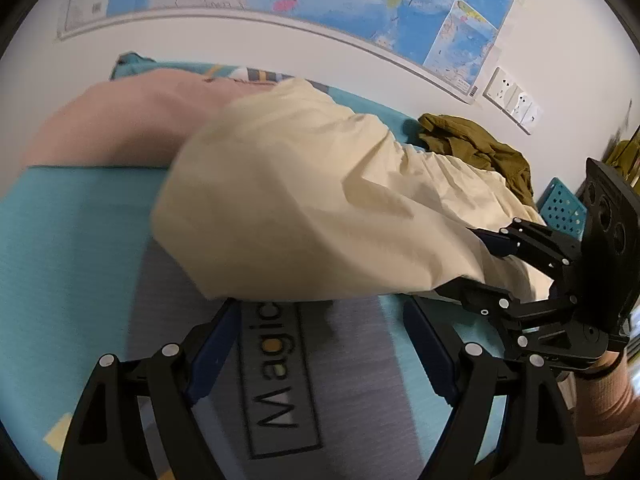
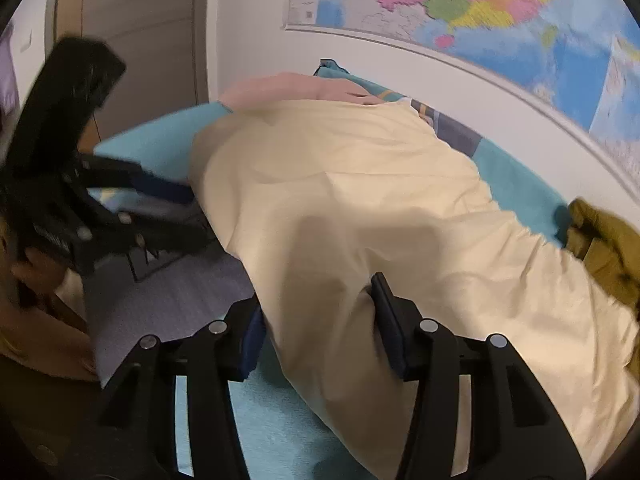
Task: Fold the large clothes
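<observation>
Right wrist view: my right gripper [image 2: 320,320] has wide jaws straddling the cream garment [image 2: 360,200]; my left gripper [image 1: 320,344], also wide, holds nothing, just beside its edge, ready to pinch.

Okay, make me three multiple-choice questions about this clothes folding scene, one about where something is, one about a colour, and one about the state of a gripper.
1. Where does the olive garment lie?
A. On the far side of the cream garment, near the wall
B. Under the left gripper
C. Inside the blue basket

2. What colour is the mat under the clothes?
A. Red
B. Turquoise
C. Black

3. How does the left gripper stand?
A. Shut on the olive garment
B. Out of view
C. Open, its fingers spread at the cream garment's near edge

Answers: 1 A, it sits crumpled beyond the cream cloth by the wall. 2 B, turquoise shows on both sides of the cream cloth. 3 C, a wide gap with the grey printed panel shows between its fingers.
</observation>
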